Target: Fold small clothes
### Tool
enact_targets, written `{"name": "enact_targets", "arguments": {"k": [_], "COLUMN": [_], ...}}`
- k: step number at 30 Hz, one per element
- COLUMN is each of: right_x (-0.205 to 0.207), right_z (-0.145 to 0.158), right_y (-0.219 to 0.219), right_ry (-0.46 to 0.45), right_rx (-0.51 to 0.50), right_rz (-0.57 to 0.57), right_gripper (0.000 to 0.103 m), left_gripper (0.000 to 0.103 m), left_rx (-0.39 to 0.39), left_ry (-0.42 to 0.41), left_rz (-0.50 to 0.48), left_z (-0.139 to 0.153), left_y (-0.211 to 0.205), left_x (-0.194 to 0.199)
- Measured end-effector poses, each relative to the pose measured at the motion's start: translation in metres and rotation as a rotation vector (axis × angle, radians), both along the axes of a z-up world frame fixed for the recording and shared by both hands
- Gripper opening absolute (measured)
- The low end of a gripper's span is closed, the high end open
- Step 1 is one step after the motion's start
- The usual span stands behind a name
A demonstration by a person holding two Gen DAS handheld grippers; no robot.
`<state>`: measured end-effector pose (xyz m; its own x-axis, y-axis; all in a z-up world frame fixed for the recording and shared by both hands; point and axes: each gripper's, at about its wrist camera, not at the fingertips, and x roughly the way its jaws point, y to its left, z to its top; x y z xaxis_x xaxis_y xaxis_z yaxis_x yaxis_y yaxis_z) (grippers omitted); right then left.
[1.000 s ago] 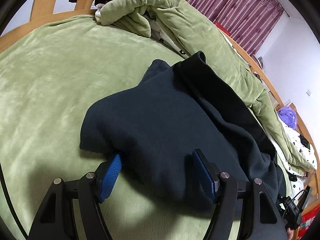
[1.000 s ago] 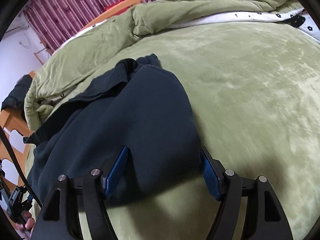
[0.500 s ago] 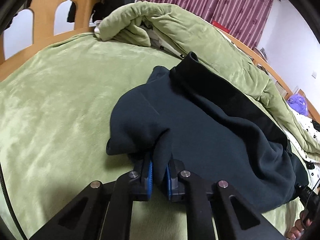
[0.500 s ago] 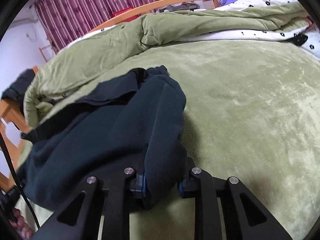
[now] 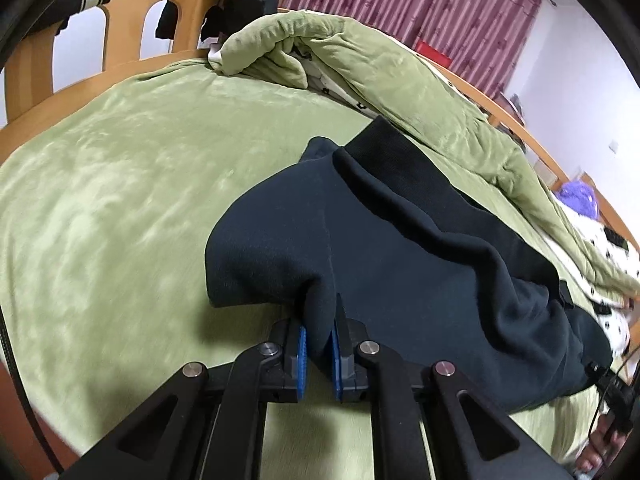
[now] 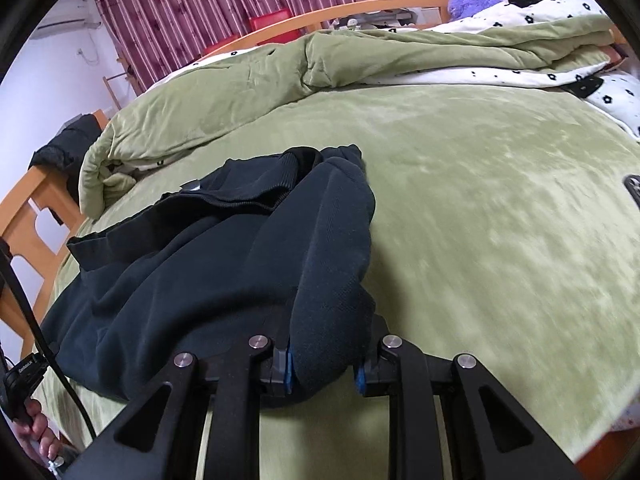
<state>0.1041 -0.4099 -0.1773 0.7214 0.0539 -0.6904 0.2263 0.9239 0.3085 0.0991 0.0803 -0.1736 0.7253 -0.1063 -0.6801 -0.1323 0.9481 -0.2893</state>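
A rolled green quilt (image 5: 380, 76) lies along the bed's far edge, touching the dark garment (image 5: 400, 264) spread mid-bed; the green sheet (image 5: 120, 184) toward the wooden footboard (image 5: 120, 20) is open. The left tool (image 5: 320, 344) and right tool (image 6: 324, 368) each pinch a near garment corner. A second ago both stood spread around the flat-lying cloth; now the corners are lifted.

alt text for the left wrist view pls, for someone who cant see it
The left gripper, its blue-padded jaws shut, pinches the near edge of a dark navy fleece garment spread on a light green plush bed cover. Behind lie a rumpled green quilt, a wooden bed frame and maroon curtains.
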Motion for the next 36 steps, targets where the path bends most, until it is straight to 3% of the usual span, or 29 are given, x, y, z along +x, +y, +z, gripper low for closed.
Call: {"name": "enact_targets", "arguments": {"k": [6, 11, 12, 14, 16, 17, 21, 28, 31, 36], "right_x": [-0.042, -0.05, -0.054, -0.065, -0.074, -0.079, -0.078, -0.043, -0.02, 0.022], "right_z": [-0.001, 0.008, 0.013, 0.024, 0.033, 0.038, 0.053, 0.059, 0.054, 0.029], "right_y": [-0.003, 0.003, 0.003, -0.001, -0.006, -0.008, -0.01, 0.009, 0.015, 0.014], "right_ry": [0.039, 0.068, 0.057, 0.016, -0.024, -0.042, -0.074, -0.057, -0.035, 0.056], "right_rx": [-0.015, -0.11, -0.134, -0.159, -0.153, -0.15, -0.154, -0.141, -0.126, -0.121], "right_rz": [0.003, -0.008, -0.02, -0.036, -0.04, -0.04, -0.025, 0.039, 0.056, 0.075], "right_gripper": [0.022, 0.032, 0.032, 0.042, 0.047, 0.047, 0.048, 0.048, 0.048, 0.037], "left_gripper": [0.01, 0.014, 0.019, 0.032, 0.055, 0.059, 0.059, 0.059, 0.06, 0.06], "left_rx": [0.024, 0.009, 0.007, 0.005, 0.008, 0.009, 0.035, 0.047, 0.064, 0.064], "left_ry": [0.014, 0.056, 0.05, 0.029, -0.004, -0.028, -0.066, -0.109, -0.127, -0.13], "left_rz": [-0.042, -0.053, -0.058, -0.058, -0.054, -0.052, -0.051, -0.063, -0.066, -0.066], "left_z": [-0.001, -0.002, 0.0, 0.004, 0.009, 0.012, 0.025, 0.049, 0.056, 0.059], "left_y": [0.0, 0.004, 0.005, 0.007, 0.009, 0.009, 0.007, -0.005, -0.012, -0.019], "left_x": [-0.031, -0.038, -0.042, -0.05, -0.06, -0.065, -0.067, -0.045, -0.027, 0.01]}}
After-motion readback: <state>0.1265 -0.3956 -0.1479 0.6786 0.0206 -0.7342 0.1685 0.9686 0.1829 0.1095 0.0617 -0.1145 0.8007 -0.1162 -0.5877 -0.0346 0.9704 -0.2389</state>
